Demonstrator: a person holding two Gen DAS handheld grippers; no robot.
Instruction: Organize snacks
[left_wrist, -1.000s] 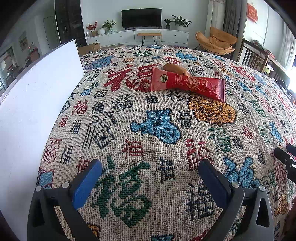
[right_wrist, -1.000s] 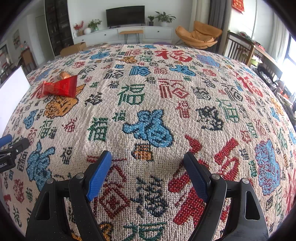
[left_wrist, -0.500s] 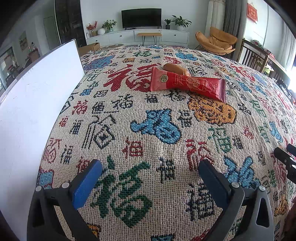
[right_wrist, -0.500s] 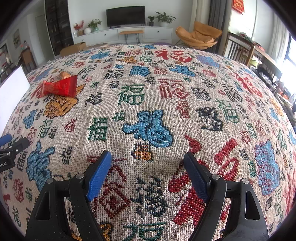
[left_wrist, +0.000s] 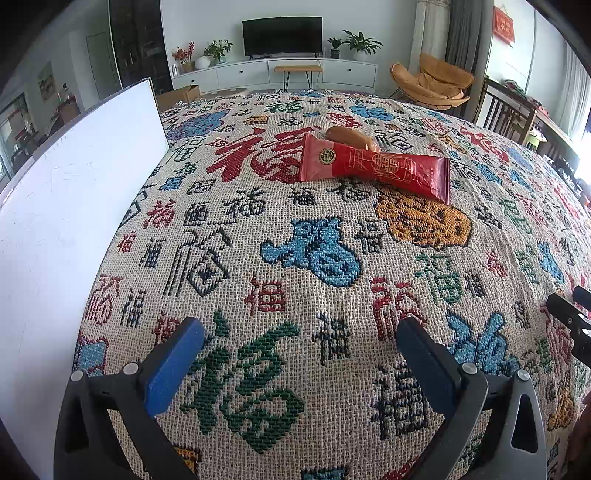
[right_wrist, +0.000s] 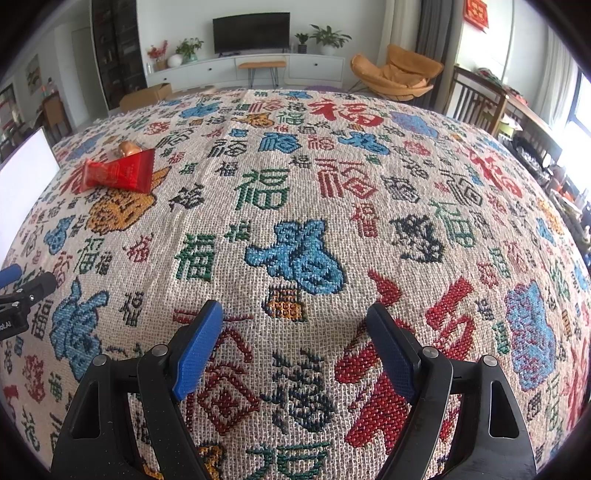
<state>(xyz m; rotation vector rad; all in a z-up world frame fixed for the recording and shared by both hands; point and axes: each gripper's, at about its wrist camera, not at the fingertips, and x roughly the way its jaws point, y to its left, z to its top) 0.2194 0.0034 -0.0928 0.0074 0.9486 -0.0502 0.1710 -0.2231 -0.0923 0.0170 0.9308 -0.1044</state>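
Left gripper (left_wrist: 301, 356), black frame with blue pads: jaws spread wide, nothing between them, only the woven cloth with coloured Chinese characters (left_wrist: 310, 254) below. Right gripper (right_wrist: 295, 338), same build: jaws also wide apart, empty, over bare cloth.

Next out, a flat white board (left_wrist: 74, 206) stands along the cloth edge at about 9–10 o'clock in the left view.

Task items sit further off. The long red foil snack packet with gold print (left_wrist: 373, 168) lies flat on the cloth at roughly 12–1 o'clock from the left gripper, well apart from it. Long axis runs mostly across that view, wide end at the left, sloping slightly toward the gripper at the right. Just behind it, touching or nearly so, is a small tan-orange wrapped snack (left_wrist: 351, 138) (mostly hidden, contents unclear).

From the right gripper the same red packet (right_wrist: 118, 173) sits at about 10–11 o'clock, much further out.

Judgement: left hand is the nearer one, and the packet is broadside to it, so a straight-ahead reach should close across the short width. No bin or tray for sorted snacks is visible.
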